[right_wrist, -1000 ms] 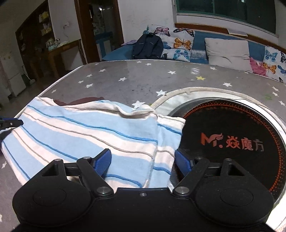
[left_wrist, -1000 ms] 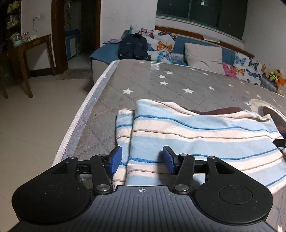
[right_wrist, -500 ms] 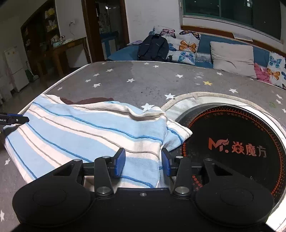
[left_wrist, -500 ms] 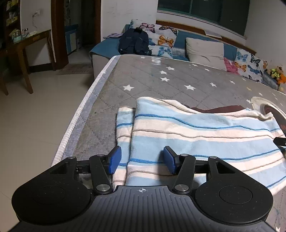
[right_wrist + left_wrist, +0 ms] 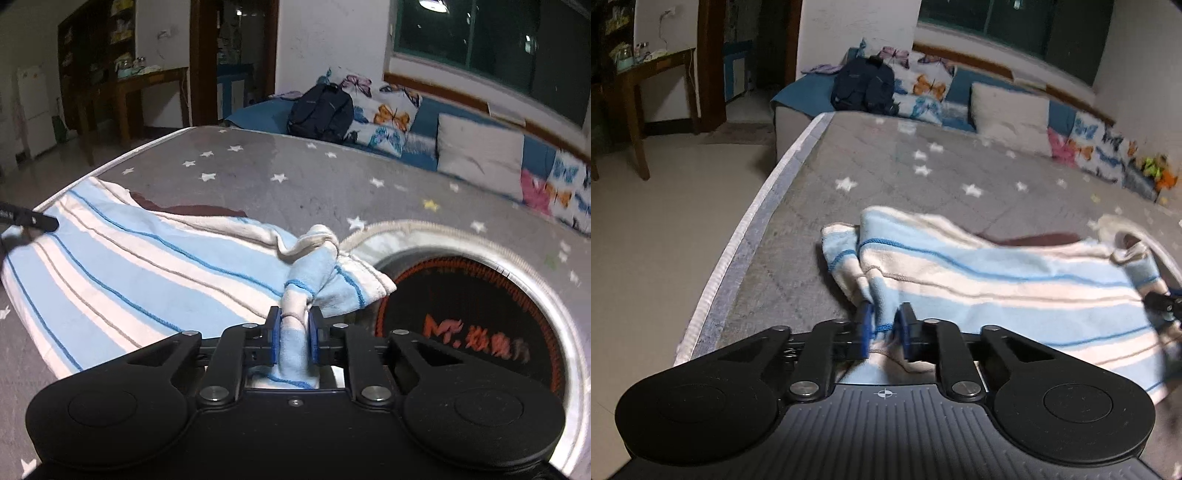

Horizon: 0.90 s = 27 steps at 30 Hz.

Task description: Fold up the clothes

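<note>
Blue-striped garment (image 5: 997,280), bunched ends lifted

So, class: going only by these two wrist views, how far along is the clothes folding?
Done: the striped garment lies spread flat on the star-print mattress, its sleeve ends apparently tucked in. In hand: the left tongs and right tongs have just closed, each pinching a bunched near corner. Left: carrying that near edge over to the far edge; no such fold shows yet.

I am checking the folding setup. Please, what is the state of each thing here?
striped garment: lying on the mattress, both near corners bunched
left gripper: shut on the striped garment
right gripper: shut on the striped garment
backpack: upright on the sofa
</note>
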Motion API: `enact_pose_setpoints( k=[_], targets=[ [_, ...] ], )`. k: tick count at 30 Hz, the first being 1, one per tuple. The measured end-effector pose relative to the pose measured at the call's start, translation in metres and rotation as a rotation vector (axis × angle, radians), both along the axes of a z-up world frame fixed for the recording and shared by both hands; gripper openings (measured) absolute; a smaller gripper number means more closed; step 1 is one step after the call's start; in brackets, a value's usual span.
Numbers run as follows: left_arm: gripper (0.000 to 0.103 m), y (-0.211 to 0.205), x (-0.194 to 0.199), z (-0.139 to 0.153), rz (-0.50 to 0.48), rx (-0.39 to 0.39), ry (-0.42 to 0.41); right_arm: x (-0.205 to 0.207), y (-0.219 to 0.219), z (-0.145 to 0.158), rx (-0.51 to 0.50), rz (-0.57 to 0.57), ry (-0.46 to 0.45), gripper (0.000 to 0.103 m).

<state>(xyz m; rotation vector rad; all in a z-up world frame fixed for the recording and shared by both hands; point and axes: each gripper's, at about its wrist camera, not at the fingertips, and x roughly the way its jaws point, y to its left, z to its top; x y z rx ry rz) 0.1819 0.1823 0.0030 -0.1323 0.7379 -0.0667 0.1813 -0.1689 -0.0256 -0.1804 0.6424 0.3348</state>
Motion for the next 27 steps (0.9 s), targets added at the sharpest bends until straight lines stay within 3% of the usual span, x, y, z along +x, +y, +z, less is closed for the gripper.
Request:
enact_pose_setpoints(
  k=[7,14,20,27],
  targets=[
    [0.009,-0.018,-0.001,0.041,-0.033,-0.008,-0.133,0.002,0.006,0.041,-0.047,0.028,-0.109,0.016],
    [0.008,-0.034,0.031,0.069,-0.010,0.015,-0.224,0.030,0.008,0.067,-0.095,0.025,-0.191,0.016],
    [0.008,-0.048,0.073,0.076,0.019,0.043,-0.232,0.075,0.000,0.074,-0.106,-0.001,-0.220,0.016],
    [0.008,-0.058,0.126,0.048,0.059,0.072,-0.167,0.124,-0.013,0.047,-0.096,-0.040,-0.194,0.016]
  ],
)
